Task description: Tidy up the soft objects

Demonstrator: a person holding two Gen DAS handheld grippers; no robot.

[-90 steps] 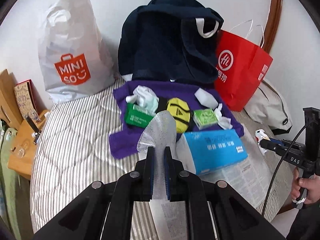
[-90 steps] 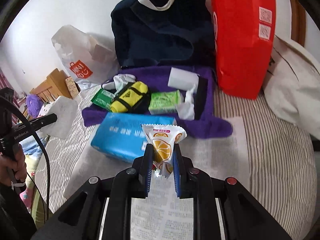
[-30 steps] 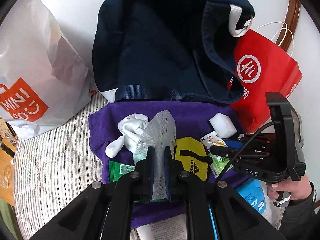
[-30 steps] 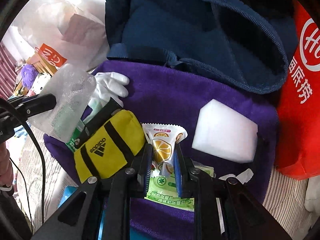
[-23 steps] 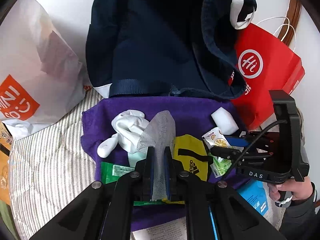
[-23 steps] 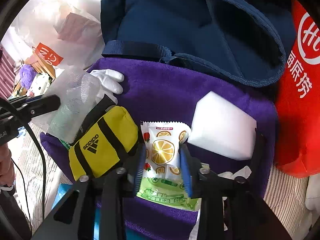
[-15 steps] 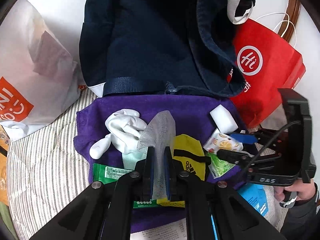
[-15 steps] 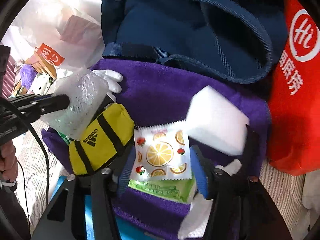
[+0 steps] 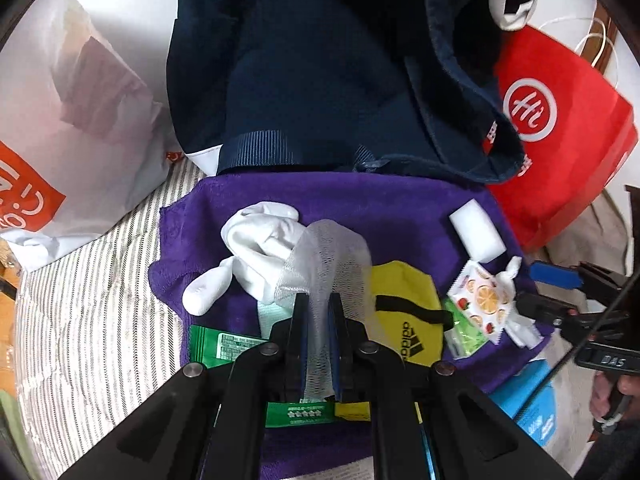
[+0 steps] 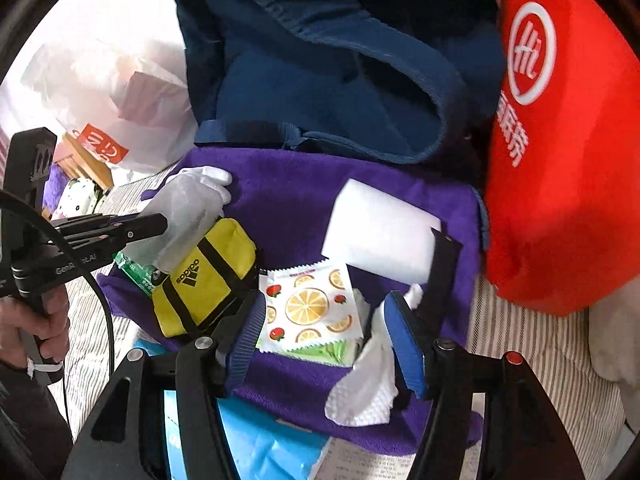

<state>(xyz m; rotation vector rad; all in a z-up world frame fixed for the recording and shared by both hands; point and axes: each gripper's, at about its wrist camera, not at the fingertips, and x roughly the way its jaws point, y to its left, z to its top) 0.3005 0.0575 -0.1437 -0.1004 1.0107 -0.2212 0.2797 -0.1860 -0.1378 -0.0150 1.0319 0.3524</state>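
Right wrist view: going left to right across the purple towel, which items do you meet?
White glove → yellow Adidas pouch → orange-print sachet → white sponge block.

Striped bed cover (image 9: 92,320) under purple towel (image 9: 384,208), white plastic bag (image 9: 72,128), red bag (image 9: 560,128).

Soft, even daylight fills both fisheye views (dark vignette at the rounded corners, straight lines bowing near the rims), the white plastic bag (image 10: 120,80) is blown out with glare, and the white sponge (image 10: 380,236) is smeared by motion blur.
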